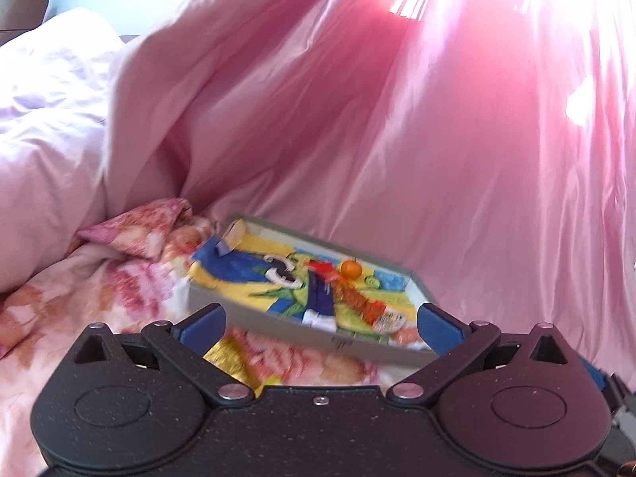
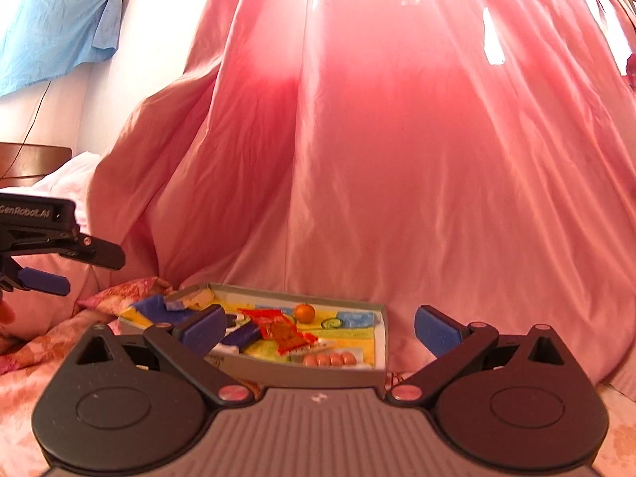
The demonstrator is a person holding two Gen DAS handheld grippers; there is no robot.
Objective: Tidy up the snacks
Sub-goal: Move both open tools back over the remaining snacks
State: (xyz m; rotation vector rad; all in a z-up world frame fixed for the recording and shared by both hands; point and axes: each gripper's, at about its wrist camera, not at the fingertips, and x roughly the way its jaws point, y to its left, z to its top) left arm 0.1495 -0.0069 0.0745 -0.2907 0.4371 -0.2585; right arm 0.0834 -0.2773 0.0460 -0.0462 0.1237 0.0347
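The only writing that reads clearly is "GenRobot.AI", in pale letters on the black body of the left gripper (image 2: 59,274) where it enters the right wrist view from the left edge; print on the snack wrappers and a small mark on the near wall of the box are too blurred to read. The left gripper (image 1: 322,318) stands with its blue-padded fingers (image 1: 200,324) spread wide and nothing between them, hovering just in front of the box without touching it. The right gripper (image 2: 318,330) is likewise spread wide and empty, its left pad overlapping the box's near left corner in the picture, though contact cannot be told. The grey shallow box (image 2: 302,373) lies flat on a floral pink bedspread (image 2: 24,357), close against a hanging pink curtain (image 2: 397,159). Its long axis runs left to right across the right wrist view and slants down to the right in the left wrist view. Inside, on a bright yellow, blue and green printed lining, sit a small orange fruit (image 2: 304,312) near the far wall, a red-orange packet (image 2: 282,330) lying diagonally across the middle, a row of pinkish round pieces (image 2: 330,359) at the near right, and a blue-and-white wrapper (image 1: 318,302). A gold wrapper (image 1: 230,361) lies on the bedspread outside the box, just below the left gripper. A pale quilt (image 1: 51,119) is heaped at the left, and a blue cloth (image 2: 51,20) hangs on the wall.
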